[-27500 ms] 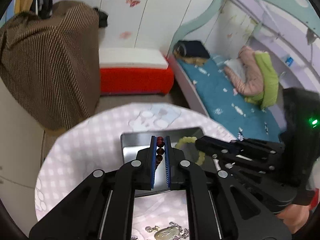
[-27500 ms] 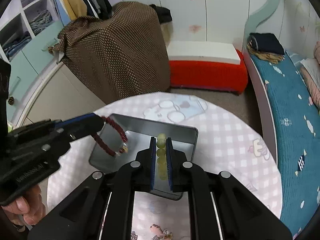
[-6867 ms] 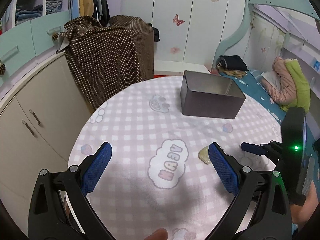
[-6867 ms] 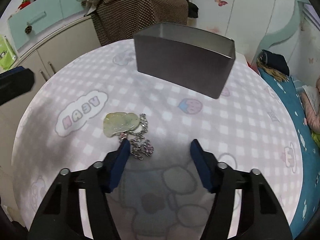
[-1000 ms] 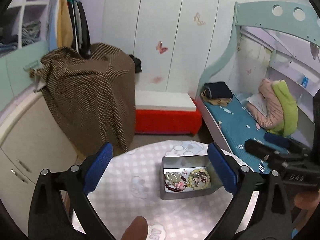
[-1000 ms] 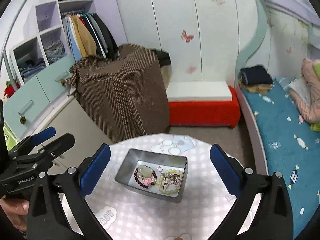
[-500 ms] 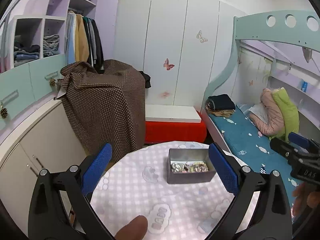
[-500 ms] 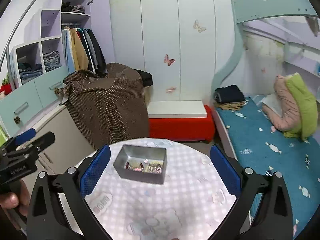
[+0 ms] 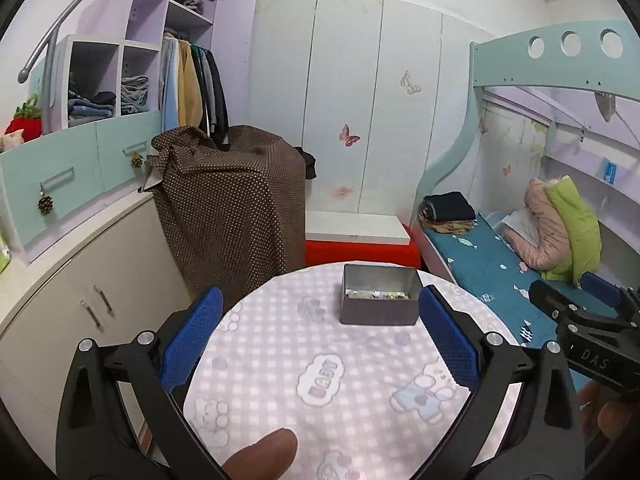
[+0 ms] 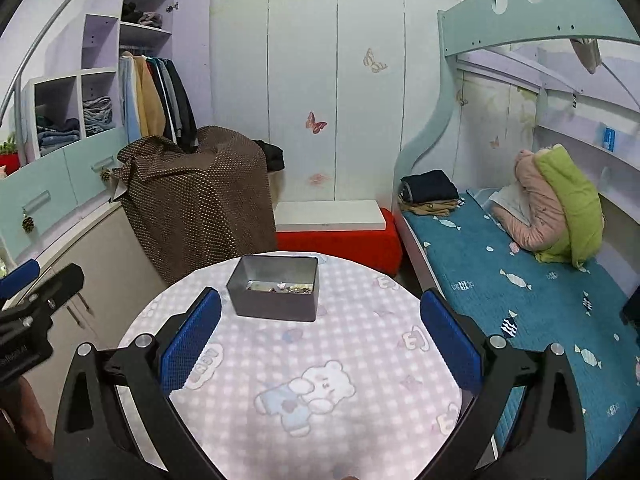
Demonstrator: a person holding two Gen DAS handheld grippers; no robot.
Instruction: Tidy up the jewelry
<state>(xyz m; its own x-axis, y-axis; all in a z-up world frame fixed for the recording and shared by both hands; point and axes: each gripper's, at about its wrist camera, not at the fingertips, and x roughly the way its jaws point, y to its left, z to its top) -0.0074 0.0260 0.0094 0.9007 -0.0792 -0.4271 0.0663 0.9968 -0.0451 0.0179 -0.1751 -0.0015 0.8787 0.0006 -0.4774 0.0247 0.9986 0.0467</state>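
A grey metal tin (image 9: 379, 307) stands at the far side of the round table (image 9: 280, 360) with the pink checked cloth. Bits of jewelry (image 9: 378, 295) show inside it over the rim. It also shows in the right wrist view (image 10: 276, 298), with jewelry (image 10: 280, 289) at its bottom. My left gripper (image 9: 320, 340) is open wide and empty, held back from the tin, near the table's front. My right gripper (image 10: 320, 340) is open wide and empty, also well back from the tin. It shows in the left wrist view at the right (image 9: 576, 312).
A brown dotted cloth covers a tall object (image 9: 228, 208) behind the table on the left. A red bench with a white top (image 9: 360, 240) stands behind the table. A bed with a teal cover (image 10: 520, 280) runs along the right. Cabinets (image 9: 80, 280) line the left.
Both grippers have drawn back and lowered. The tin now looks farther away and I see less of its inside. Both stay open and empty.
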